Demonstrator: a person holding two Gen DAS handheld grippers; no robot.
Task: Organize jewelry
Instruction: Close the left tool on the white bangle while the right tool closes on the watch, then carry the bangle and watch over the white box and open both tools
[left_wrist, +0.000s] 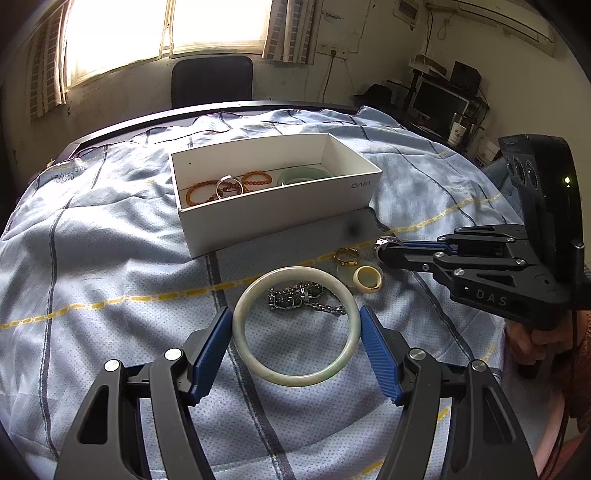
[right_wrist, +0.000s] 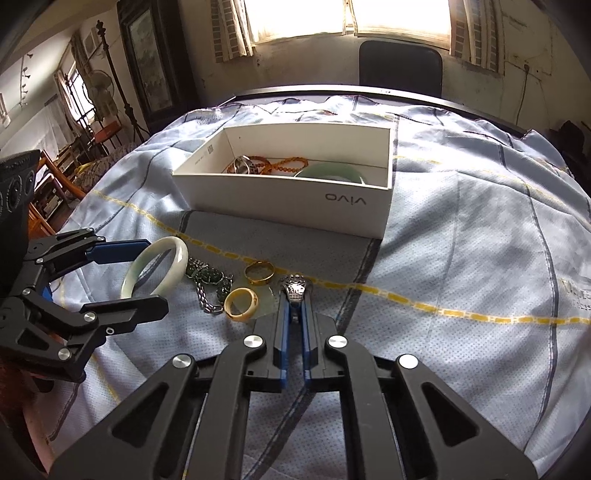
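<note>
A pale jade bangle (left_wrist: 295, 271) sits between the blue pads of my left gripper (left_wrist: 295, 310), which is shut on it. In the right wrist view the bangle (right_wrist: 177, 254) is tilted up off the cloth in that gripper (right_wrist: 153, 275). My right gripper (right_wrist: 295, 299) is shut on a silver ring (right_wrist: 295, 288), held just above the cloth; the same ring (left_wrist: 386, 243) shows at its tip (left_wrist: 384, 251). On the cloth lie a gold ring (right_wrist: 258, 281), a cream ring (right_wrist: 236, 314) and a silver chain with green stones (right_wrist: 207, 284).
An open white box (right_wrist: 295, 203) stands beyond, holding amber bead bracelets (left_wrist: 199, 192), a silver ring (left_wrist: 229, 186) and a green bangle (right_wrist: 332, 173). A blue checked cloth (left_wrist: 110, 258) covers the table. A black chair (left_wrist: 212, 81) is behind it. A hand (left_wrist: 535, 339) holds the right gripper.
</note>
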